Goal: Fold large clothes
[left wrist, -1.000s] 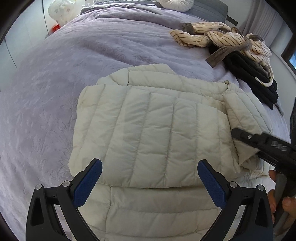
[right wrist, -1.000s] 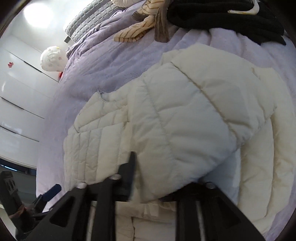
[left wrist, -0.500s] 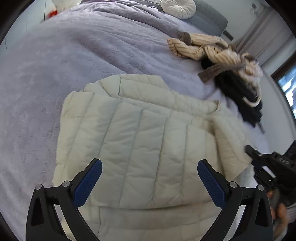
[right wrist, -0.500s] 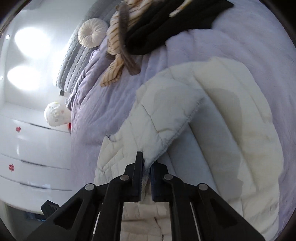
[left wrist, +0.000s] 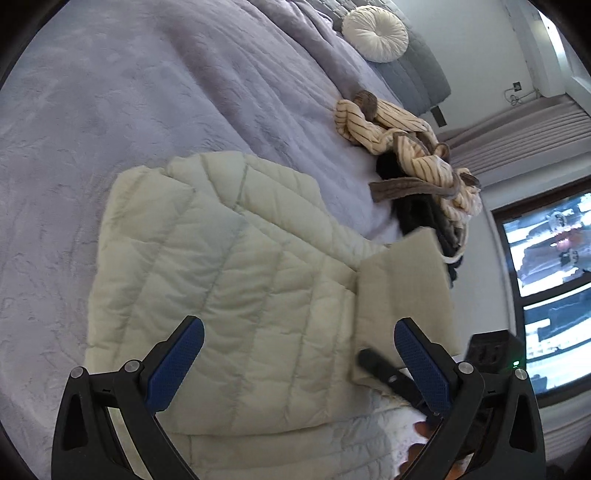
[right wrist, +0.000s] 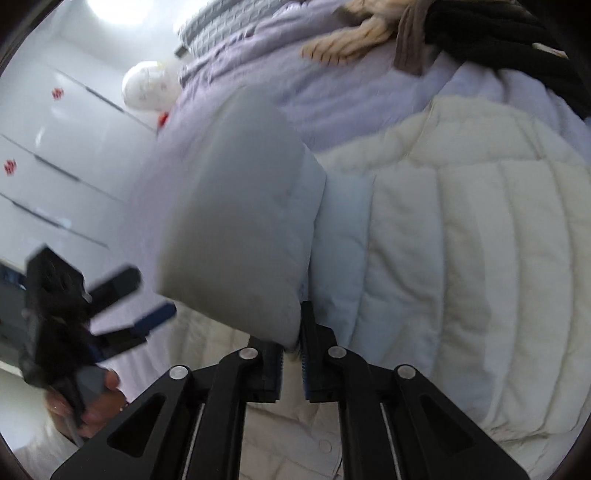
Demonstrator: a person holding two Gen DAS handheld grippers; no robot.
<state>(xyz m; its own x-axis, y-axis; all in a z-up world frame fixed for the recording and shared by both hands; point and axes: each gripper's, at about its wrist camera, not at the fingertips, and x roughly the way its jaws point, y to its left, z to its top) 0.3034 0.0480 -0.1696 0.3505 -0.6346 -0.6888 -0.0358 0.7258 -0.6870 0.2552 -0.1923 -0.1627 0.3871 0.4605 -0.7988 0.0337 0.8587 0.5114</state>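
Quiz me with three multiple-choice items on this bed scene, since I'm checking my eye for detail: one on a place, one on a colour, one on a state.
1. Where does the round white cushion lie?
A. at the head of the bed
B. on the jacket
C. on the floor

2. What colour is the bedspread?
A. green
B. lilac
C. red

3. How do the left gripper jaws stand?
A. clamped on a sleeve
B. shut with nothing in them
C. wide open, holding nothing

Answers: 1 A, it leans by the grey headboard. 2 B, pale purple all round the cream puffer jacket. 3 C, its blue pads stand far apart above the jacket.
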